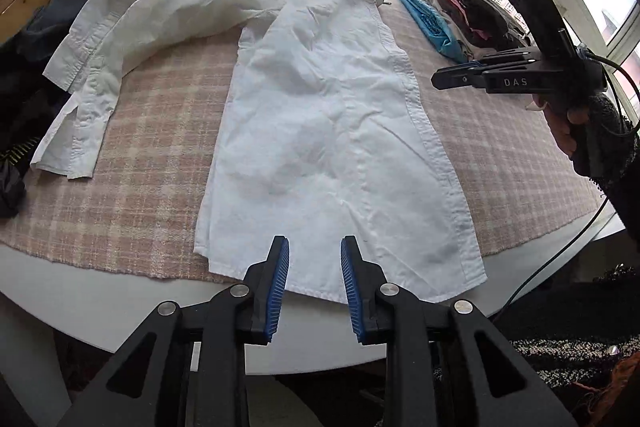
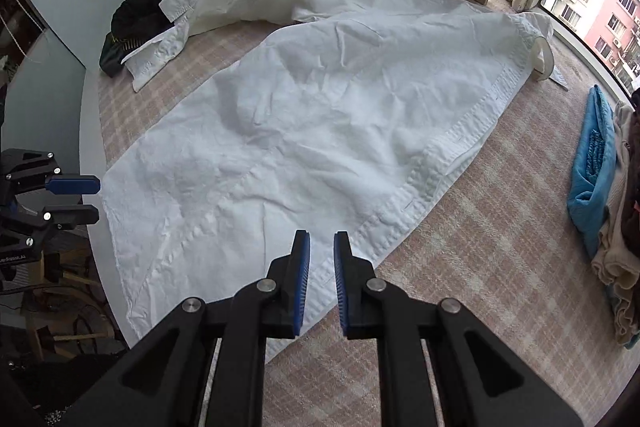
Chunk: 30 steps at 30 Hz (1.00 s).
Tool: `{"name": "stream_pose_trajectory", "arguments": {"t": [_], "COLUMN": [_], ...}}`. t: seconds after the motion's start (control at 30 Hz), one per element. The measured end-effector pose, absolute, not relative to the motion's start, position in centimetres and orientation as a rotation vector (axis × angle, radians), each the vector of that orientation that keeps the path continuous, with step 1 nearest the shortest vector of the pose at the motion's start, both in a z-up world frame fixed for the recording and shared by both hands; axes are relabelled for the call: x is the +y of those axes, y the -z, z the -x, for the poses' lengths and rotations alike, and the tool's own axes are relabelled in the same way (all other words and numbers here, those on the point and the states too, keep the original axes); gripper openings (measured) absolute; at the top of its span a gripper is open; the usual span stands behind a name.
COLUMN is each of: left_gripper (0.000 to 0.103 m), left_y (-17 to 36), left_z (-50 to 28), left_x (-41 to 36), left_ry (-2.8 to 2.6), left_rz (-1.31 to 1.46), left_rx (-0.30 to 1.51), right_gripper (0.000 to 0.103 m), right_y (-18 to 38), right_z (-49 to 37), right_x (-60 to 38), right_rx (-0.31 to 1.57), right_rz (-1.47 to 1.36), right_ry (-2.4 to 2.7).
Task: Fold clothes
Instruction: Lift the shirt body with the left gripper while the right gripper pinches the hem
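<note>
A white shirt (image 1: 320,131) lies spread on a pink plaid cloth (image 1: 152,131) over the round table (image 1: 80,291), folded lengthwise with its hem toward the near edge and its sleeves (image 1: 116,39) flung out to the left. The left gripper (image 1: 314,247) hangs above the hem with its blue pads apart and nothing between them; the right gripper (image 2: 321,241) hovers over the shirt's placket corner, jaws slightly parted and empty too. A blue garment (image 2: 592,167) and a pile of clothes (image 1: 476,11) sit by the window — dark clothing (image 2: 136,11) lies at the far left.
</note>
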State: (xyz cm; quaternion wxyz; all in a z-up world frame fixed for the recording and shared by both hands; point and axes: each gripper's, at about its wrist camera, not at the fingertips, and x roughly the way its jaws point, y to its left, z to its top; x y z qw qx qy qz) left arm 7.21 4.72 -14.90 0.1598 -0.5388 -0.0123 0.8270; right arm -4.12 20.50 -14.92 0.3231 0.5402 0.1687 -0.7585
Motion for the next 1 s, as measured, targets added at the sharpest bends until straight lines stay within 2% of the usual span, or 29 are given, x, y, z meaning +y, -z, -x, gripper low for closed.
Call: {"name": "stream_pose_trajectory", "arguments": {"t": [0.13,0.23,0.37,0.43,0.5,0.57,0.63,0.87,0.9,1.0], "left_gripper": [0.025,0.025,0.026,0.027,0.035,0.059,0.064,0.063,0.061,0.047], "left_y": [17.7,19.5,17.6,16.0,15.4,15.6,16.5,21.0,21.4,21.7], "left_z": [-3.4,-3.1,-1.3,1.4,5.0,8.8,12.5,20.6,21.2,22.4], "left_x": [4.7,3.2,-1.4,-2.6,-2.6,-1.7,-0.5,-2.0,-2.3,-3.0], "left_ry": [-2.324,-2.242,-2.199,-2.236,-2.231,-2.167,-2.087,-2.06,-2.075,-2.126], "left_rz": [1.575,1.646,1.597,1.502,1.427,1.375,1.379,1.532,1.539,1.524], "left_rx": [0.057,0.142,0.021,0.084,0.144,0.154,0.061,-0.373,-0.409,-0.473], "right_gripper": [0.013,0.013,0.013,0.014,0.016,0.018,0.018,0.018,0.018,0.018], "right_y": [18.6,18.4,17.0,16.5,16.6,16.9,17.4,17.8,17.8,18.1], "right_z": [4.4,4.5,5.5,6.4,7.4,8.5,9.3,10.4,10.6,11.0], "right_x": [19.2,19.6,19.4,18.6,17.9,17.6,17.5,17.8,17.8,17.9], "right_rx": [0.449,0.462,0.431,0.403,0.389,0.337,0.299,0.232,0.225,0.218], "right_rz": [-1.529,-1.579,-1.642,-1.655,-1.676,-1.713,-1.756,-1.816,-1.821,-1.831], "right_ry": [1.99,2.021,2.083,2.113,2.16,2.178,2.202,2.239,2.238,2.231]}}
